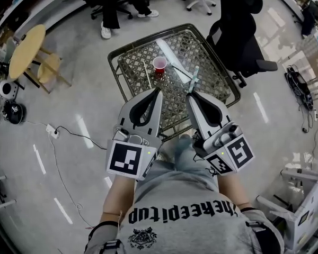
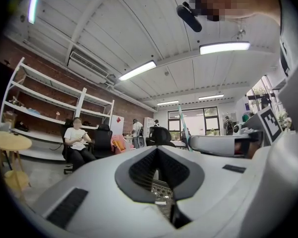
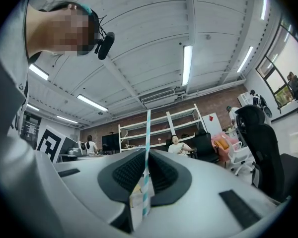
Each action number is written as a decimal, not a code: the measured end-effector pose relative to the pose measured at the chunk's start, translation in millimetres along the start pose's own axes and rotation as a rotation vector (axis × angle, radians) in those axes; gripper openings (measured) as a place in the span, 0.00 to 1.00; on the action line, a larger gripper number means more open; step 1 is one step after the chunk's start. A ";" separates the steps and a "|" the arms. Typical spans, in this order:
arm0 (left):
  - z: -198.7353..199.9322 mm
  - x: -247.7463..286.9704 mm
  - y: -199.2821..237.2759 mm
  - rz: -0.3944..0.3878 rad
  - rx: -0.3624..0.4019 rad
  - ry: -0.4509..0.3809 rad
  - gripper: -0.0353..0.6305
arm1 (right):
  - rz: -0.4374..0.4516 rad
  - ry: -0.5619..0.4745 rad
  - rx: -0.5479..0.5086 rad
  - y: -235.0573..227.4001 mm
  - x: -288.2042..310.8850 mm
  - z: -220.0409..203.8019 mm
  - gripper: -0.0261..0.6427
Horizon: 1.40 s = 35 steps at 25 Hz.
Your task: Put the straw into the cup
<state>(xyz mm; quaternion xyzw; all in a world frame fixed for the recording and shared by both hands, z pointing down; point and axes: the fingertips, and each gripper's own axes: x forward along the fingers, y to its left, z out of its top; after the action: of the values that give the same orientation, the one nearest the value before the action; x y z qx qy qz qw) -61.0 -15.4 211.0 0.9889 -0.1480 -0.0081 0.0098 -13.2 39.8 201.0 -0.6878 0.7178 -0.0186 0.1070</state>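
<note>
straw (image 3: 148, 128) in right gripper (image 3: 146, 153), cup (image 1: 159, 64) on table (image 1: 115, 63)

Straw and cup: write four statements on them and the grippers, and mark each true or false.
1. The right gripper is shut on the striped straw. True.
2. The straw stands in the red cup. False: it is in the right gripper's jaws, short of the cup.
3. The left gripper holds the cup. False: its jaws are together on nothing, and the cup stands apart from them.
4. The cup stands upright on the table. True.
</note>
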 end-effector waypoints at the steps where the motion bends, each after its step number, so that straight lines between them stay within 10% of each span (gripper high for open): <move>1: 0.9 3.5 4.0 0.012 -0.002 0.000 0.10 | 0.012 0.004 0.002 -3.0 5.4 0.4 0.11; 35: -23.2 106.7 90.8 0.393 -0.051 0.048 0.10 | 0.358 0.137 0.057 -120.1 152.0 -30.2 0.11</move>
<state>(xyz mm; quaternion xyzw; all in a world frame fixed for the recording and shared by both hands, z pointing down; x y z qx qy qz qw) 15.0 -133.0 234.8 0.9403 -0.3376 0.0139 0.0398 94.8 -120.9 231.9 -0.5430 0.8334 -0.0662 0.0788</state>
